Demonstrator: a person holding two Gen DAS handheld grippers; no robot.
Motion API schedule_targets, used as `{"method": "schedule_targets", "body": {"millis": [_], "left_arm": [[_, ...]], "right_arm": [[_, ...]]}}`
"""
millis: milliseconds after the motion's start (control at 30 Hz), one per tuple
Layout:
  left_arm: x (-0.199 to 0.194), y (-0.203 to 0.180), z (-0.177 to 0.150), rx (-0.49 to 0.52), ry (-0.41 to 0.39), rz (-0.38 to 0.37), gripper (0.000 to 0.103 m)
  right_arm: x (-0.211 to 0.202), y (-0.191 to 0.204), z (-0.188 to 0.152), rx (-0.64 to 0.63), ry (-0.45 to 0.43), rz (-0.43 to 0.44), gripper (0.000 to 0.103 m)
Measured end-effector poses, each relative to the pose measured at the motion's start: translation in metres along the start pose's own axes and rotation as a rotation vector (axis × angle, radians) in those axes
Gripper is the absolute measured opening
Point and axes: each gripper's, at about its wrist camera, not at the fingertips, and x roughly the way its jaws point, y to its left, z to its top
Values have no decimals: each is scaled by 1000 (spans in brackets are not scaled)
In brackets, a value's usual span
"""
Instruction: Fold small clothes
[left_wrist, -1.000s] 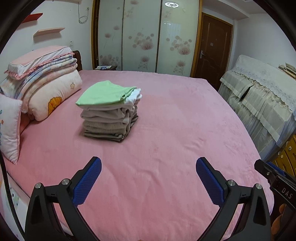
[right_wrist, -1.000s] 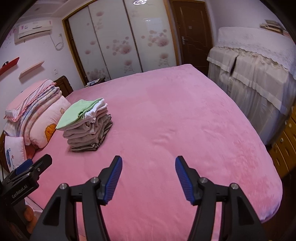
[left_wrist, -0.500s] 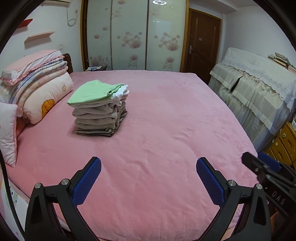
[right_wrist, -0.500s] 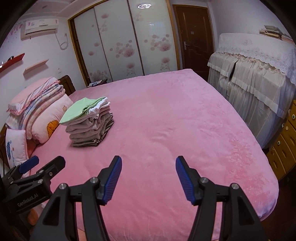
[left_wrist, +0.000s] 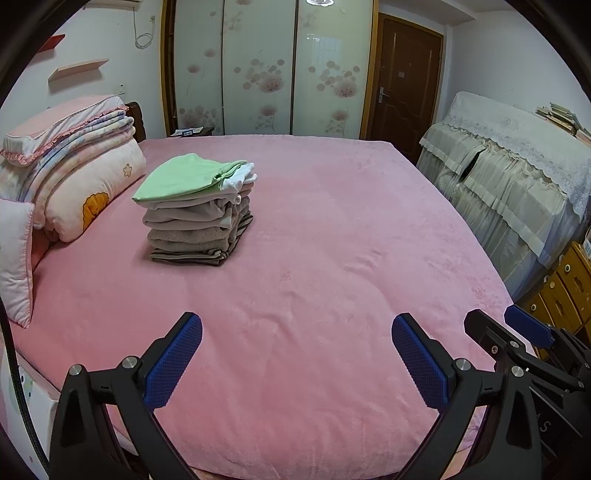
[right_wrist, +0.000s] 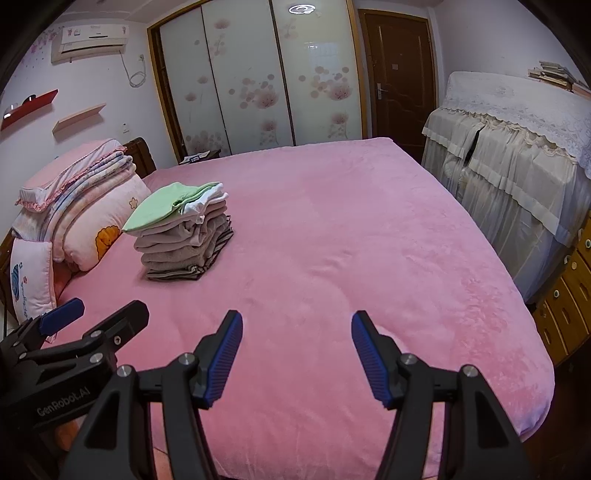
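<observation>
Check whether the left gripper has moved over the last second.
Yes. The left gripper has drawn back toward the bed's foot: more pink bed shows, and the stack of folded clothes looks farther away.

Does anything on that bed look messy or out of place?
Little stands out. The stack of folded clothes sits upright on the pink bedspread, though the green top piece overhangs on the pillow side and a white layer pokes out on the other. Both claws, left and right, are open and empty.

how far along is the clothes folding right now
Looks done: a stack of folded clothes sits on the pink bed, green piece on top. In hand: nothing; left gripper and right gripper are open and empty. Left: no unfolded clothes are visible.
</observation>
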Motion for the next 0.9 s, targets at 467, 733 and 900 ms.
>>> {"method": "schedule_targets", "body": {"millis": [467,733,900], "left_arm": [[0,0,-4,1,2,1,102],[-1,0,-4,1,1,2,102],[-2,0,-5,0,2,2,102]], "right_arm": [[-2,2,0,-17,-8,-21,62],[-4,7,0,-19,-10,-28,62],[-4,7,1,-24,-10,-34,62]]}}
